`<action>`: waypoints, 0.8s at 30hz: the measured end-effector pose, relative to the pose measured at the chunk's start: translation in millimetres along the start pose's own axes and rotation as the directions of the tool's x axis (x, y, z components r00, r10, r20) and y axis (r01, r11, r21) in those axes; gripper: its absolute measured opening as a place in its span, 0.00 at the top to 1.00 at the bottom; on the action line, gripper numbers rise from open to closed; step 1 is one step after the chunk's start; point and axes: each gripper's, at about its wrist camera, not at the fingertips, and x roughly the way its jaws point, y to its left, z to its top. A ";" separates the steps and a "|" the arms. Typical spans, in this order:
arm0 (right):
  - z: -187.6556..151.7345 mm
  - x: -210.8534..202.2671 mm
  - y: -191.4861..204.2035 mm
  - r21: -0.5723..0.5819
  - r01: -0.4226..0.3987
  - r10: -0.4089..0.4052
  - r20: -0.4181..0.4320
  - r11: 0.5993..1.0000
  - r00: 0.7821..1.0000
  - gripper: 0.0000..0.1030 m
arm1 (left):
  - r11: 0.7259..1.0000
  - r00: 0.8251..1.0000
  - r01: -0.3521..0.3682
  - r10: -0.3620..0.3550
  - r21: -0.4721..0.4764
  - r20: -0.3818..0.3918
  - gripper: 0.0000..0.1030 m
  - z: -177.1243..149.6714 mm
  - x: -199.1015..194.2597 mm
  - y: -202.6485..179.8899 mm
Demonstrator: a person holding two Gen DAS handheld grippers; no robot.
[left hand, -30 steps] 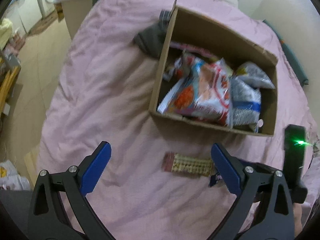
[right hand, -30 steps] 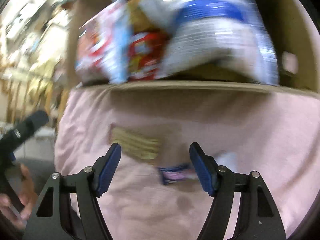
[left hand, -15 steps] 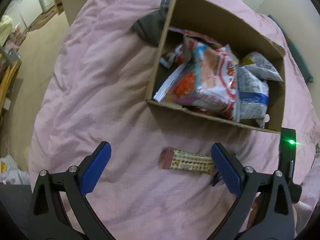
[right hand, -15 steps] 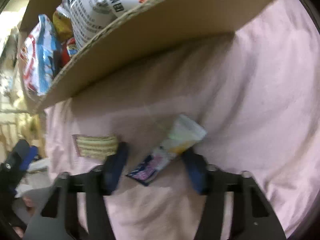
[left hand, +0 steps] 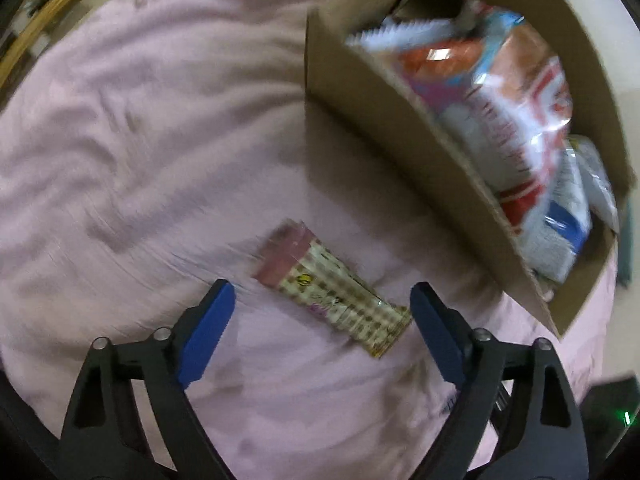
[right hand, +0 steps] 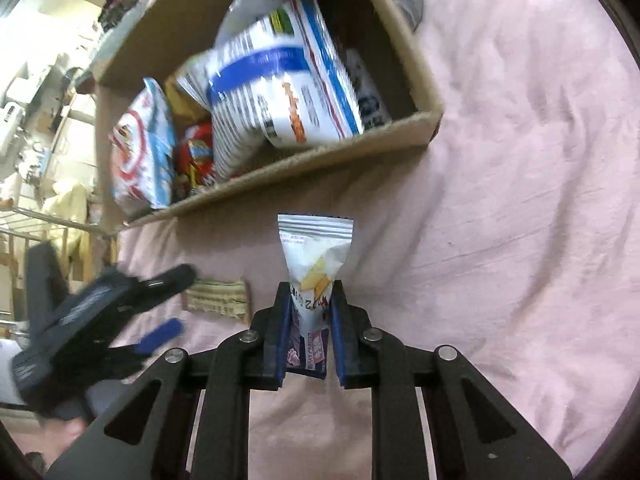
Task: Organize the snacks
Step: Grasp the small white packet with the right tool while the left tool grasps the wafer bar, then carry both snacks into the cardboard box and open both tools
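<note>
Pinching the white snack packet in my right gripper, jaws just closed, to box it; left gripper, spread but narrowing, straddles the wafer bar.

Dim indoor light — motion blur, fisheye-bent edges, dark corners.

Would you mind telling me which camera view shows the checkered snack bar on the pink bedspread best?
The left wrist view: the checkered snack bar lies whole, though blurred, between the open left gripper. The right wrist view shows only part of it, small, behind that gripper and beside the right gripper.
</note>
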 end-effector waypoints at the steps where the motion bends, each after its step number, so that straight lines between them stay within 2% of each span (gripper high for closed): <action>1: 1.3 -6.0 -2.6 0.000 -0.007 0.007 0.008 1.000 1.000 0.82 | 1.000 1.000 -0.011 0.011 -0.015 0.010 0.17 -2.1 5.1 -2.7; 4: 6.7 -21.1 -9.4 0.000 -0.022 0.022 0.031 1.000 0.999 0.82 | 0.997 0.997 -0.074 0.075 -0.024 0.037 0.17 -5.3 14.0 -11.2; 6: 7.9 -23.7 -8.7 0.007 -0.036 0.035 0.044 0.999 0.998 0.82 | 0.993 0.992 -0.119 0.119 0.000 0.042 0.27 -7.1 17.1 -16.6; 8: 11.0 -30.8 -10.2 0.009 -0.053 0.053 0.055 0.999 0.997 0.82 | 0.987 0.987 -0.154 0.152 0.035 0.055 0.48 -11.8 17.8 -20.4; 10: 12.2 -33.8 -10.7 0.015 -0.087 0.086 0.054 0.996 0.995 0.82 | 0.983 0.985 -0.168 0.164 0.073 0.055 0.61 -16.0 18.6 -20.8; 11: 12.7 -31.7 -9.9 0.028 -0.121 0.120 0.040 0.992 0.992 0.82 | 0.982 0.985 -0.166 0.162 0.091 0.054 0.66 -17.7 18.7 -20.8; 13: 11.7 -20.4 0.2 0.023 -0.129 0.129 0.030 0.991 0.991 0.82 | 0.976 0.986 -0.165 0.159 0.144 0.053 0.72 -20.9 18.2 -20.7; 16: 8.9 -9.0 12.7 0.002 -0.130 0.130 0.012 0.992 0.991 0.82 | 0.968 0.991 -0.136 0.130 0.211 0.041 0.79 -22.1 14.3 -18.2; 19: 3.3 -1.8 26.6 -0.018 -0.130 0.130 0.001 0.991 0.991 0.82 | 0.952 0.994 -0.111 0.109 0.287 0.023 0.80 -22.2 8.0 -11.9; 22: 1.2 -0.3 33.3 -0.042 -0.123 0.123 -0.007 0.991 0.992 0.82 | 0.918 0.989 -0.146 0.133 0.368 0.060 0.80 -21.6 0.6 -7.8; 24: -1.1 -0.3 37.7 -0.057 -0.120 0.119 -0.012 0.991 0.993 0.82 | 0.904 0.988 -0.155 0.144 0.397 0.059 0.80 -20.3 -1.9 -6.6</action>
